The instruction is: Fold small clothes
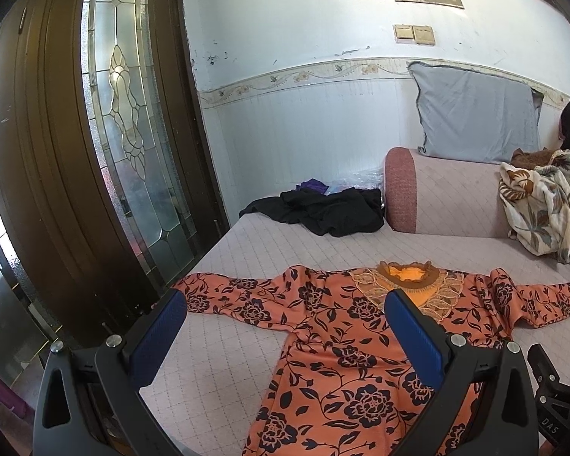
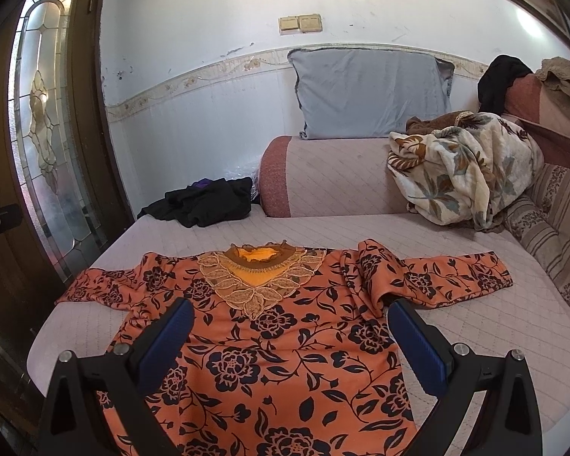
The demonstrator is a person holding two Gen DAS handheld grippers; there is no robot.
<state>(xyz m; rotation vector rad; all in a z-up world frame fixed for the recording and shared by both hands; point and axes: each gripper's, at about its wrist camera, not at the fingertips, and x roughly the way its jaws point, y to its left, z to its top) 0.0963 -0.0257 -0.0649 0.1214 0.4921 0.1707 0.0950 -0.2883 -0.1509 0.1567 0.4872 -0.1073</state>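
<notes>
Garment flat on bed, ahead of both open, empty pairs of jaws.
Orange floral blouse (image 2: 269, 342) spread collar-away, long axis running straight out from right gripper (image 2: 288, 338); left gripper (image 1: 285, 332) nearer left sleeve (image 1: 231, 298), right sleeve (image 2: 437, 277) beyond right gripper's outer finger.

Under both sets of jaws lies a soft matt cloth blouse (image 2: 285, 361) with a lace collar (image 2: 264, 277), on a quilted matt bed cover (image 2: 475, 304). Left of them, a glossy wooden door (image 1: 38, 190) holds frosted leaded glass (image 1: 133, 133).
</notes>
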